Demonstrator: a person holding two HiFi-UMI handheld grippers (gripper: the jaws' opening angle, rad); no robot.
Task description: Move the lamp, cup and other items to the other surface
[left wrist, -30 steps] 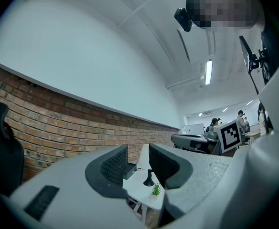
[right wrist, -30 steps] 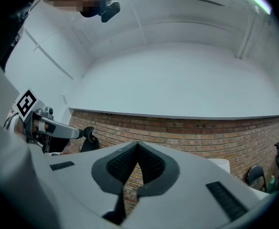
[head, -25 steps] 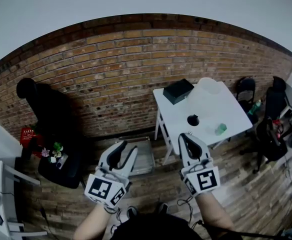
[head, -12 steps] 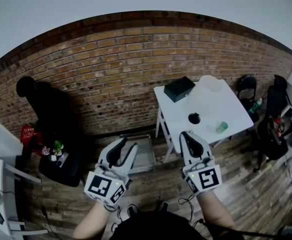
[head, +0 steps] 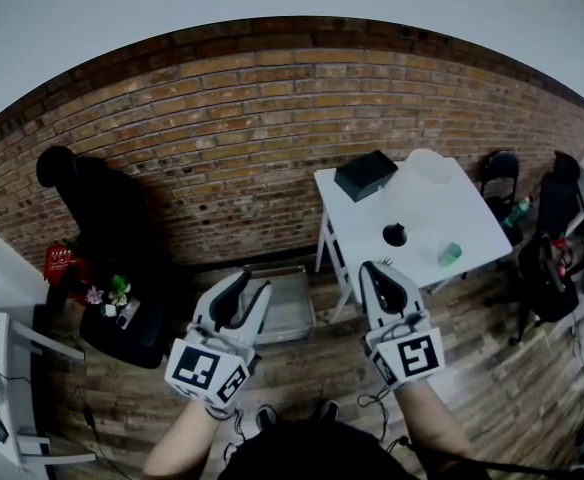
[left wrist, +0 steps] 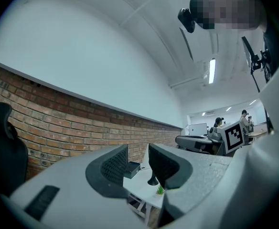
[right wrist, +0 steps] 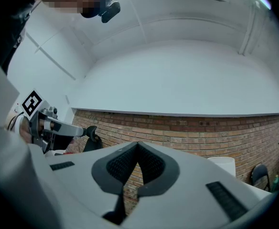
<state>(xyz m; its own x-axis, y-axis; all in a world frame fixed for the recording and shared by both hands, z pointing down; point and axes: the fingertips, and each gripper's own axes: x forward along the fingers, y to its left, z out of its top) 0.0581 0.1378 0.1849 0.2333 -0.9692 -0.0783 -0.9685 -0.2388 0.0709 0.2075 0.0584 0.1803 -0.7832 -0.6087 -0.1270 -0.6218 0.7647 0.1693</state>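
Up at 1 o'clock from the right tongs (head: pixel 376 269), a white counter (head: pixel 442 213) is standing by the brick wall (head: pixel 242 138). A black box (head: pixel 365 175), a white tub (head: pixel 427 166), a small black thing (head: pixel 395 235) standing upright and a small green thing (head: pixel 450 254), maybe the cup, are sitting on it. The right tongs are hanging nearer to them than the left tongs (head: pixel 257 280). Both are pinching nothing: the right pair is pressing together, and the left pair is showing only a thin slit. Over at 9 o'clock, flowers (head: pixel 112 296) are sitting on a dark seat (head: pixel 122 333) above the wood floor (head: pixel 472 368).
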